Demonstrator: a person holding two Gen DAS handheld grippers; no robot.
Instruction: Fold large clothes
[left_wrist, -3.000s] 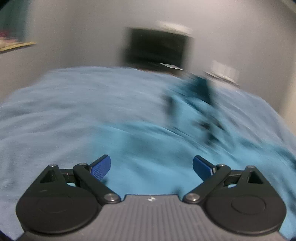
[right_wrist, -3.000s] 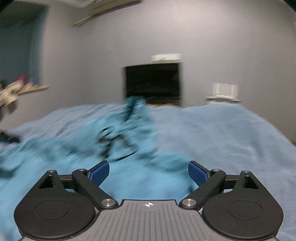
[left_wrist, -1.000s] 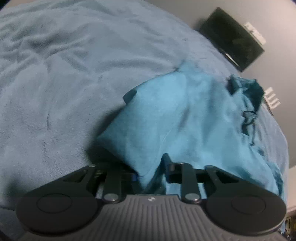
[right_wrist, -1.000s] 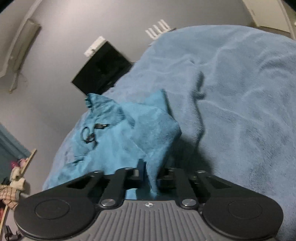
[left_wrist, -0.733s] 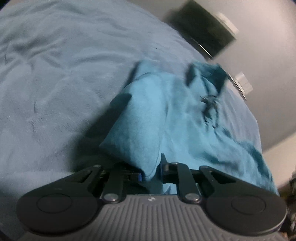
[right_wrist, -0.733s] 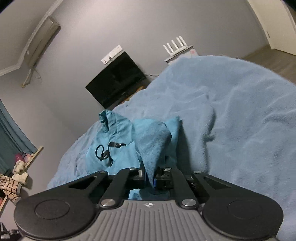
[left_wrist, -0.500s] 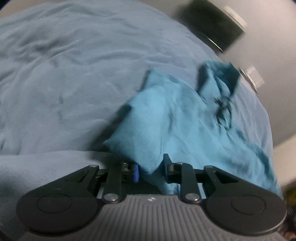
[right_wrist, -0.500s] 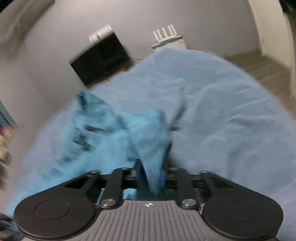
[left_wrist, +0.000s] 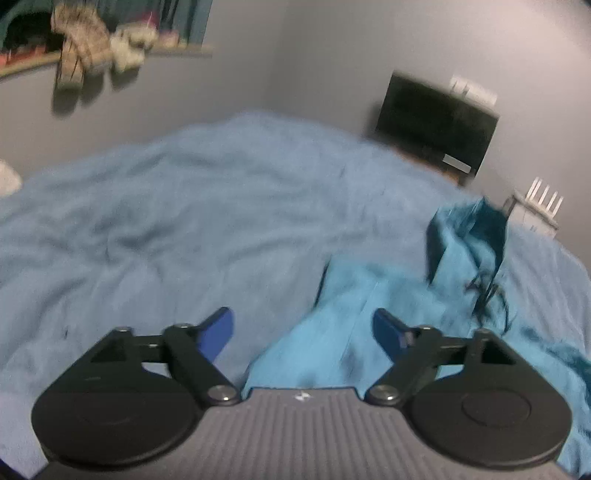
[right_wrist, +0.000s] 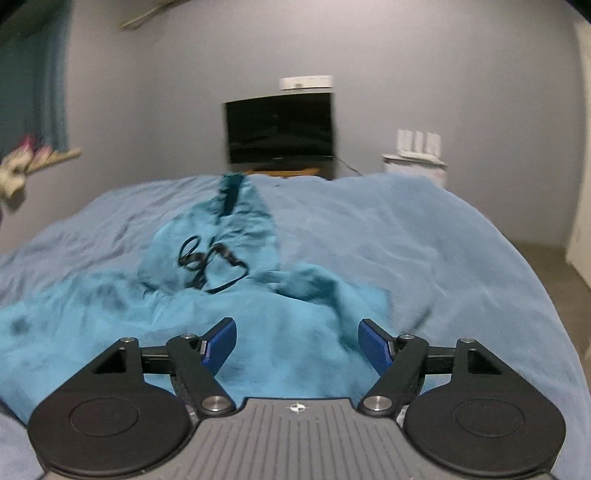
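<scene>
Now both tools stand clear of the cloth: the left hand-held gripper (left_wrist: 303, 334) has its blue pads apart with nothing pinched between them, and the right hand-held gripper (right_wrist: 297, 343) is likewise spread, its jaws having just been opening so that the fabric could drop free. The teal garment (right_wrist: 258, 314) lies on the bed (right_wrist: 443, 251), rumpled rather than flat, with its hood end (left_wrist: 469, 229) standing up toward the far side and a black drawstring (right_wrist: 207, 262) looped on top. It seems the cloth was let go so the layer could settle on the blanket. Both tools look out over the garment from the near edge, which suits picking a new edge for the next fold. Motion blur hides the finer creases, so how neatly the layers line up I cannot tell.
</scene>
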